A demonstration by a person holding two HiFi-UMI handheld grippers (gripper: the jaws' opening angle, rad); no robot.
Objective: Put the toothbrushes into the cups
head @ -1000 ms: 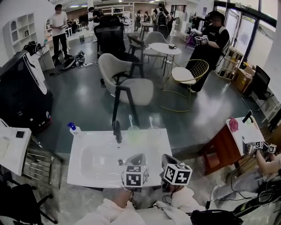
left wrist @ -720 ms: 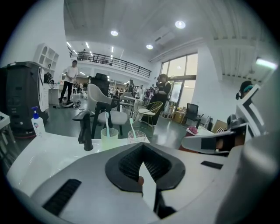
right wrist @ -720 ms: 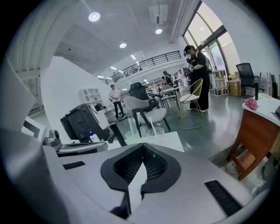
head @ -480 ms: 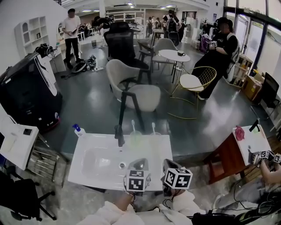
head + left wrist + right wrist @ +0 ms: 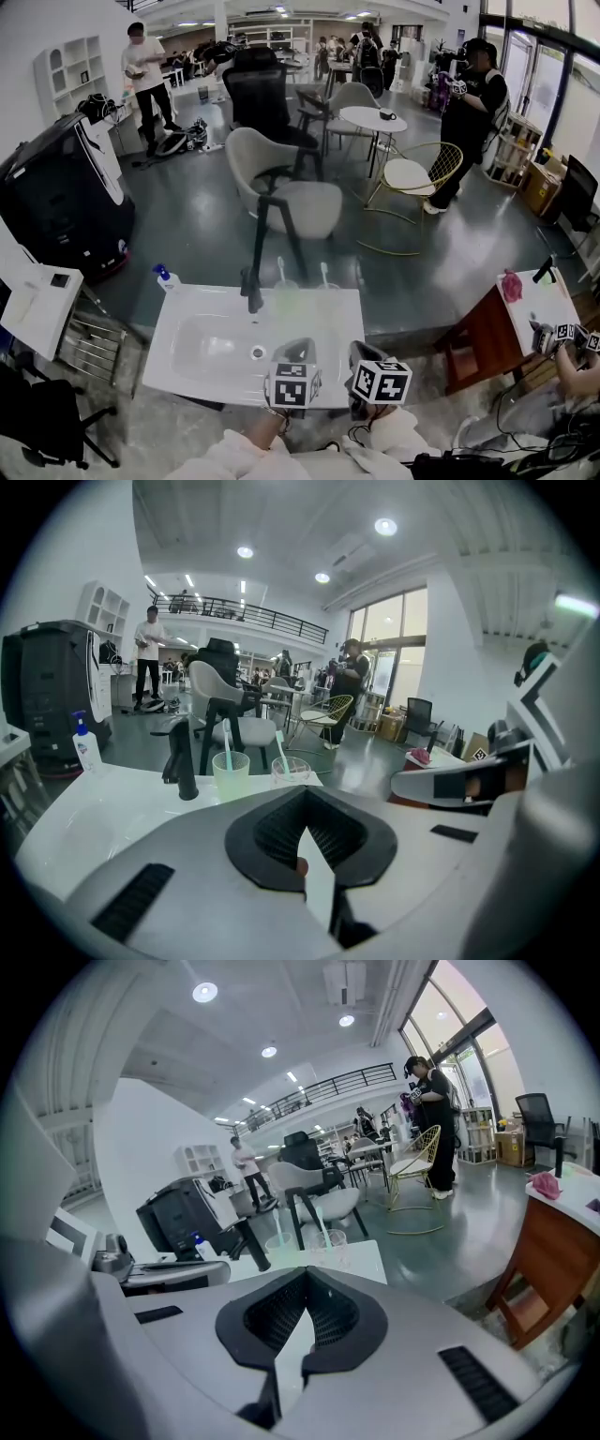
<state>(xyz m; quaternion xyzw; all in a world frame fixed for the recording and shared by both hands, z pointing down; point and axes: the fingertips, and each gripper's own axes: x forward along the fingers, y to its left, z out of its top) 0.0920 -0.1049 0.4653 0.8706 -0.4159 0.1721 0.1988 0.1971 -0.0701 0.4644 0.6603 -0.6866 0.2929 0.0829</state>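
Note:
A pale green cup and a clear cup stand side by side at the back edge of the white sink, right of the black faucet. A toothbrush stands in the green cup and another toothbrush in the clear one. My left gripper and right gripper hover side by side over the sink's near edge, well short of the cups. Both are shut and hold nothing. The left gripper view shows the green cup and clear cup beyond the jaws.
A blue-topped pump bottle stands at the sink's back left corner. A grey chair is just behind the sink. A wooden side table is at the right, a black machine at the left. People stand farther back.
Both grippers stay at the sink's near edge, still shut. The head view has shifted slightly, and the person in black at the back right has stepped sideways.

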